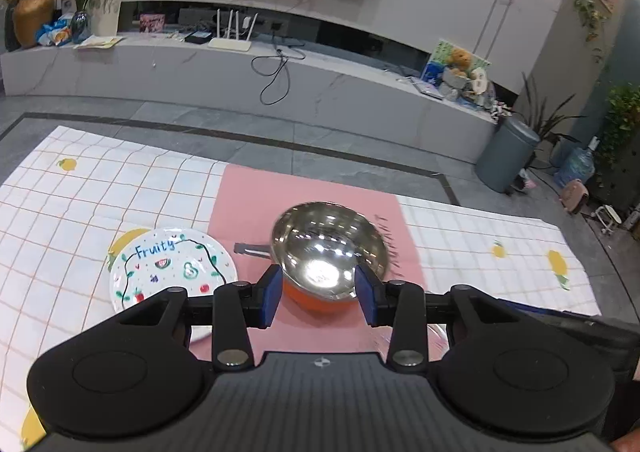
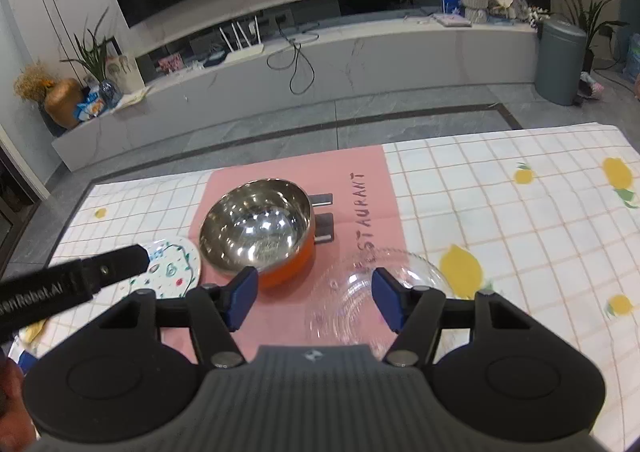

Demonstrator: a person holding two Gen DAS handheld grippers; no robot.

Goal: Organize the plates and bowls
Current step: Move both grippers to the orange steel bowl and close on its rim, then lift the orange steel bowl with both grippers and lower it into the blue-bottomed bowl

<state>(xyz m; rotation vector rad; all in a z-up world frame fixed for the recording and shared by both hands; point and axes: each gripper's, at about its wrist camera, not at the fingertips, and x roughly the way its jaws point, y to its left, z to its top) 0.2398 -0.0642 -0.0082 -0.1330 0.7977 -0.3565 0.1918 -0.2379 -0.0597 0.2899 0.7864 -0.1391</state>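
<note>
An orange bowl with a steel inside [image 1: 328,252] [image 2: 256,228] sits on the pink mat [image 1: 256,196] [image 2: 360,172]. A white "Fruity" plate [image 1: 172,268] [image 2: 172,268] lies to its left on the checked cloth. A clear glass bowl [image 2: 376,284] lies to the right of the orange bowl. My left gripper [image 1: 318,292] is open, its blue pads [image 1: 272,292] flanking the orange bowl's near side, apart from it. My right gripper [image 2: 314,298] is open, over the glass bowl's near left rim. The left gripper's black finger [image 2: 100,272] shows at the left of the right wrist view.
A black cutlery rest or handle [image 2: 324,212] [image 1: 252,250] lies behind the orange bowl on the mat. The white checked cloth with lemons [image 2: 520,212] [image 1: 80,192] covers the table. Beyond the far edge are grey floor, a TV bench and a grey bin [image 2: 560,60].
</note>
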